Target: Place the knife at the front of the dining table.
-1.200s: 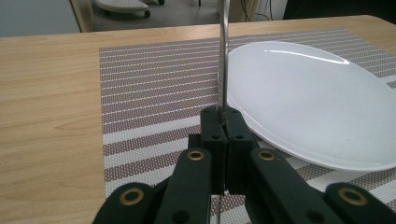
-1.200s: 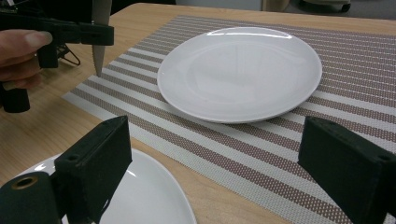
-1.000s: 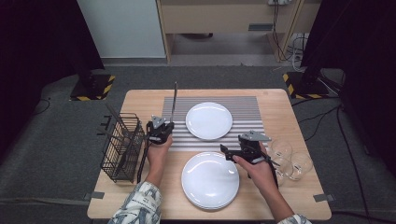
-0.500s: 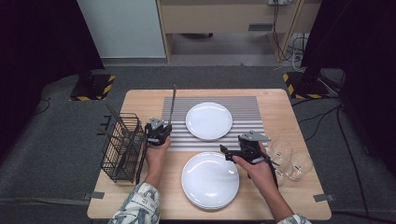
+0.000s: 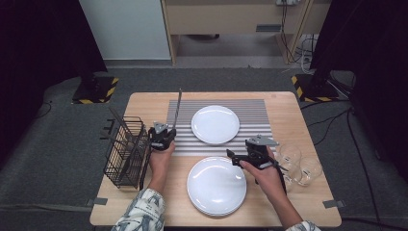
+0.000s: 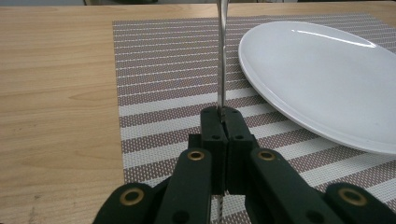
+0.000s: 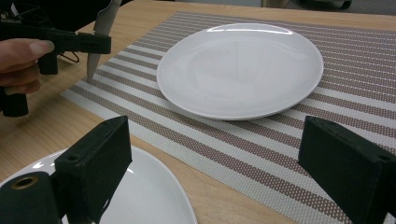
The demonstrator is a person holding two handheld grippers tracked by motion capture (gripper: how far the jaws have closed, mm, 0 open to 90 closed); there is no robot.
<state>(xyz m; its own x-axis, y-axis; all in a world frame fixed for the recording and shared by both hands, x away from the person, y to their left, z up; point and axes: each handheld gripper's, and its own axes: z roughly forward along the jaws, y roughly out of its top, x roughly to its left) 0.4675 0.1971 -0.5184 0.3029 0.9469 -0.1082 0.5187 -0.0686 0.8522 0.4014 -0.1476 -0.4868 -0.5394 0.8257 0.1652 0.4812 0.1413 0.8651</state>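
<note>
Wood table sits mid-frame with a striped mat on it; my left tongs pinch a knife tight, its blade standing up left of the far plate; my right tongs hang wide open with nothing in them, above the near plate. I think the thin knife could slip, tip sideways, and bang that plate; the pinch is so small.

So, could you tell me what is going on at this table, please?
A person is laying a place setting. The left hand-held gripper is shut on a knife, held upright over the striped placemat left of the far plate. The right hand-held gripper stands open above the near plate. A wire basket and glasses sit at the sides.
</note>
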